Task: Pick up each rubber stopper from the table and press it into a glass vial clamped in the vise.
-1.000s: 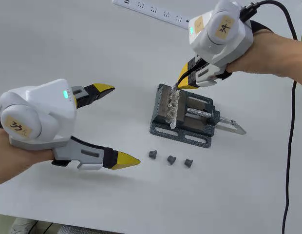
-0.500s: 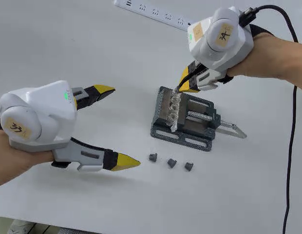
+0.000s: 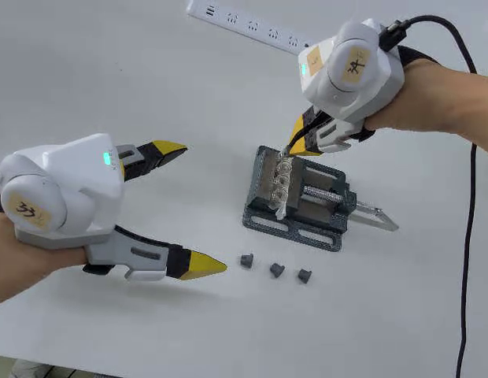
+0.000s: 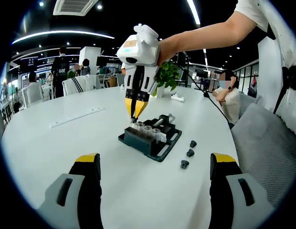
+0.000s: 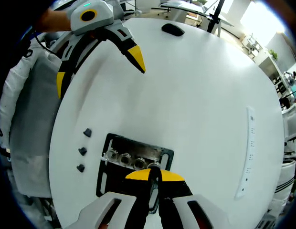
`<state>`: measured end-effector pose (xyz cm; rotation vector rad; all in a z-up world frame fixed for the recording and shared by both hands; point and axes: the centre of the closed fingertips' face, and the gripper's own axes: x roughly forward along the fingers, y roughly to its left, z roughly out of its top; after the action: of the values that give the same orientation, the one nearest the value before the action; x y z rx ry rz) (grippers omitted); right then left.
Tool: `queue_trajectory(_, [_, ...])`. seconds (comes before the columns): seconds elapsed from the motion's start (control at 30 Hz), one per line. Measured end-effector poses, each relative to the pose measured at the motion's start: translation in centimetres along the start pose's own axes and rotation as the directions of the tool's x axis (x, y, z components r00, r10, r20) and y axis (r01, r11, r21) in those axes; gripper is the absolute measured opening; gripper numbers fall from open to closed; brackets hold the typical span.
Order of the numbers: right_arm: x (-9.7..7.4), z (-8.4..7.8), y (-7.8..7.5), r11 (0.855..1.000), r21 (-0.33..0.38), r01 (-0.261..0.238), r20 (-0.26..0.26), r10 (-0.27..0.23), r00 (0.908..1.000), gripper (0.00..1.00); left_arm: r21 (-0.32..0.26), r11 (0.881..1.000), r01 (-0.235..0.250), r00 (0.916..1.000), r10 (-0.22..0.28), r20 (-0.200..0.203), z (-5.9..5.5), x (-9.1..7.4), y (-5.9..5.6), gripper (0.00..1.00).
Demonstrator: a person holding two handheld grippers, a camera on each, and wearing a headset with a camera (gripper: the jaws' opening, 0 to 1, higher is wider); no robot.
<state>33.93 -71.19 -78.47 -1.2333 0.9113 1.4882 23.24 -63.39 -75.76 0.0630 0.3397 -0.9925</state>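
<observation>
- Nearest the person, at the lower left of the head view, the left gripper (image 3: 189, 206) hangs over the table (image 3: 149, 79) with its jaws spread wide and nothing between them; the table's near edge runs just below it.
- In its own view the left gripper (image 4: 155, 160) looks straight at the work, and bare white surface lies between its tips and the vise.
- Just past the tip of its lower jaw, three rubber stoppers (image 3: 276, 270) lie in a short row on the table, apart from each other and from the jaw. In the left gripper view the rubber stoppers (image 4: 189, 152) sit ahead of the right-hand jaw.
- Beyond the stoppers stands the vise (image 3: 307, 228), near them but not touching. Its screw handle (image 3: 378, 213) juts out to the right.
- Four glass vials (image 3: 282, 181) stand upright in a row, clamped between the vise's blocks.
- Over the far end of that row the right gripper (image 3: 295, 146) points down, its tips pinched almost together just above the end vial. Whether a stopper sits between them cannot be told.
- From the right gripper (image 5: 155, 174) view, the glass vials (image 5: 131, 160) sit directly under its tips.
- Left of the vise the table is open; a black cable (image 3: 468, 236) trails down the right side.
- Farthest off, a power strip (image 3: 252, 24) lies by the far edge.
</observation>
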Motion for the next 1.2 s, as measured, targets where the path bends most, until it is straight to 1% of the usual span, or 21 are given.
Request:
queue_trajectory(0.13, [0.04, 0.04, 0.11, 1.000, -0.007, -0.004, -0.007, 0.004, 1.0000, 0.00, -0.001, 1.000, -0.001, 1.0000, 0.001, 0.003, 0.08, 0.02, 0.11, 0.95])
queue_trajectory(0.23, [0.01, 0.02, 0.21, 1.000, 0.001, -0.007, -0.009, 0.007, 0.9999, 0.00, -0.002, 1.000, -0.003, 1.0000, 0.003, 0.006, 0.16, -0.02, 0.17, 0.95])
queue_trajectory(0.4, [0.08, 0.00, 0.06, 1.000, -0.009, -0.006, -0.008, 0.006, 1.0000, 0.00, -0.004, 1.000, -0.008, 0.9999, 0.008, 0.008, 0.16, -0.18, 0.27, 0.94])
queue_trajectory(0.57, [0.05, -0.07, 0.32, 1.000, -0.023, -0.005, -0.015, 0.004, 0.9999, 0.00, -0.006, 1.000, -0.010, 0.9999, 0.010, 0.007, 0.13, -0.23, 0.34, 0.94])
queue_trajectory(0.63, [0.08, -0.05, 0.22, 1.000, -0.007, -0.006, -0.009, 0.006, 0.9999, 0.00, -0.008, 1.000, -0.010, 0.9999, 0.010, 0.009, 0.20, -0.19, 0.35, 0.94])
queue_trajectory(0.7, [0.11, -0.01, 0.23, 1.000, -0.016, -0.004, -0.009, 0.004, 1.0000, 0.00, -0.007, 1.000, -0.010, 0.9999, 0.010, 0.010, 0.28, -0.14, 0.35, 0.94])
queue_trajectory(0.9, [0.11, 0.06, 0.31, 1.000, -0.013, 0.004, -0.006, -0.004, 1.0000, 0.00, -0.007, 1.000, -0.007, 0.9999, 0.007, 0.013, 0.49, 0.04, 0.28, 0.94])
queue_trajectory(1.2, [0.11, 0.12, 0.08, 1.000, -0.004, 0.023, 0.010, -0.023, 0.9997, 0.00, -0.005, 1.000, -0.005, 0.9999, 0.005, 0.011, 0.43, 0.12, 0.20, 0.94])
